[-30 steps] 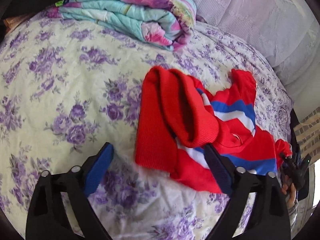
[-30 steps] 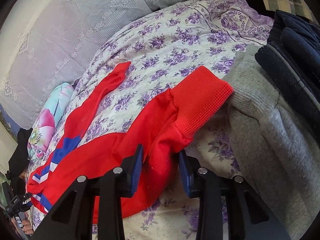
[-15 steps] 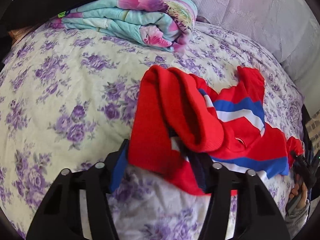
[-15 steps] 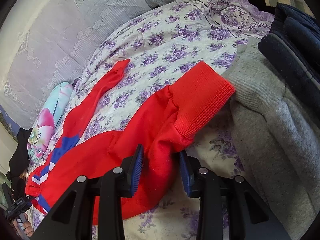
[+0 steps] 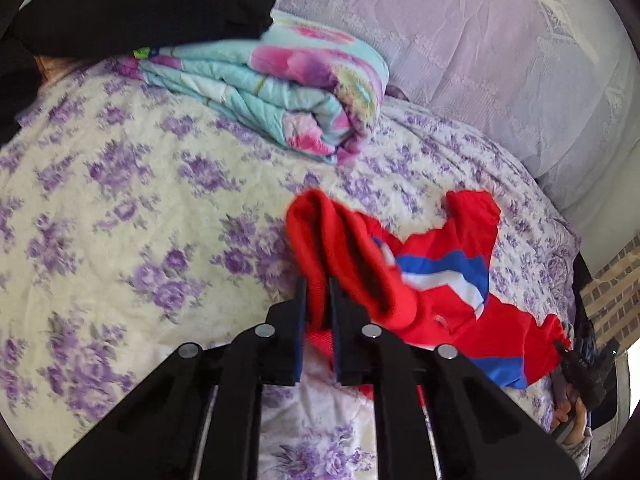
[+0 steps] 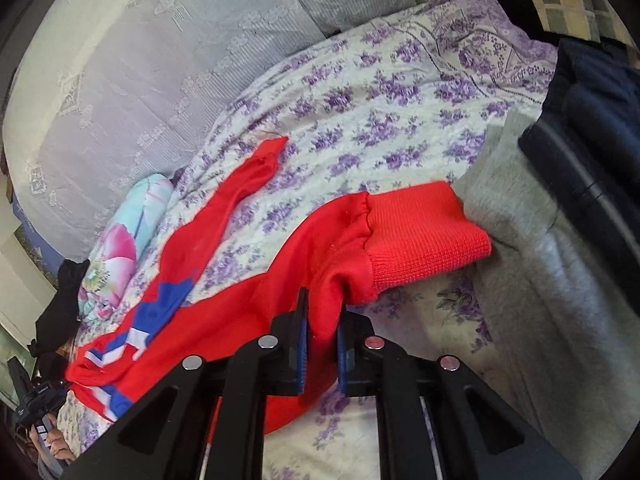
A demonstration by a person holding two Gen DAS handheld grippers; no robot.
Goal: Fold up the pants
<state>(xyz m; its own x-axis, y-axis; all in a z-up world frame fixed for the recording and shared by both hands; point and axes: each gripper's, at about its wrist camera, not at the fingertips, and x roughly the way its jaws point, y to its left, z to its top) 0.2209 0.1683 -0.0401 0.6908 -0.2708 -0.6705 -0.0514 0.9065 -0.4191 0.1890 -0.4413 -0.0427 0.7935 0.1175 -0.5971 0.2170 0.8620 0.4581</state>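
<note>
Left hand-held gripper (image 5: 318, 292): its jaws have just been closing and now pinch a fold of the red pants' ribbed end between the pads.
Right hand-held gripper (image 6: 322, 316): its jaws have just been closing too; the blue pads clamp a bunched ridge of red cloth just below a ribbed cuff.
Pants (image 5: 436, 292): red, with blue and white chevron stripes. They lie spread across the bed, stretched between the two hand-held grippers.
Pants from the left hand-held gripper: the cloth runs ahead and to the right of the jaws, and the striped part sits just right of the grip.
Pants from the right hand-held gripper (image 6: 224, 320): one leg runs ahead and to the left, thin and flat. The ribbed cuff (image 6: 424, 232) sticks out ahead and to the right of the jaws and touches the grey garment.
Bed (image 5: 120, 208): covered by a cream sheet with purple flowers, under and all around both hand-held grippers.
Folded quilt (image 5: 288, 92): turquoise with pink flowers, well ahead of the left hand-held gripper; a black garment (image 5: 152, 12) lies on top of it.
Grey garment (image 6: 532, 240): to the right of the right hand-held gripper, with dark blue clothing (image 6: 592, 128) beyond it.
Pale lace-patterned cushions (image 6: 140, 60): behind the bed, far ahead of both hand-held grippers.
</note>
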